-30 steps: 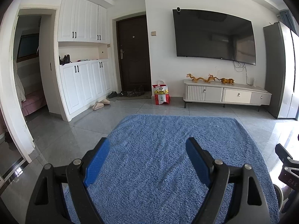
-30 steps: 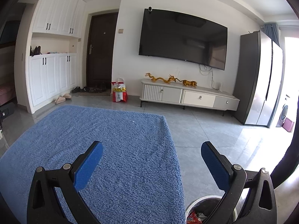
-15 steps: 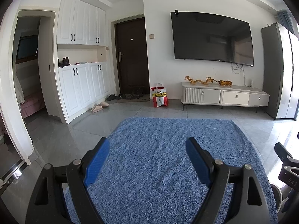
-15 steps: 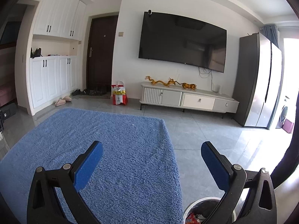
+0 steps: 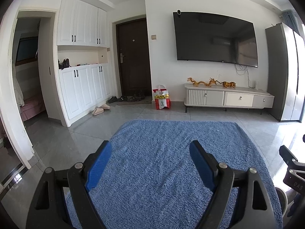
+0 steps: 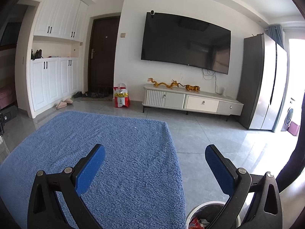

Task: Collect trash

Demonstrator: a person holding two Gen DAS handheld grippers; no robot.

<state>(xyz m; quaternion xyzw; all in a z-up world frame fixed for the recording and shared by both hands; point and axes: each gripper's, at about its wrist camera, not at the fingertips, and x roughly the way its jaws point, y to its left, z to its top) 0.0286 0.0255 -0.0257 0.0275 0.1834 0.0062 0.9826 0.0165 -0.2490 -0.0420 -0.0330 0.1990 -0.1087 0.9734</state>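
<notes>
Both the left claw [image 5: 150,164] and the right claw [image 6: 154,167] gape empty above the blue towel-covered table [image 6: 118,152]. The trash [image 6: 196,222] already sits in the white bin [image 6: 206,206] below the right claw: crumpled wrappers, probably light and crushable, best pinched at a raised fold.

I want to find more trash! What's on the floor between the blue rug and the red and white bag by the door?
Only bare grey floor tiles lie between the blue rug and the bag; both wrist views show it.
</notes>
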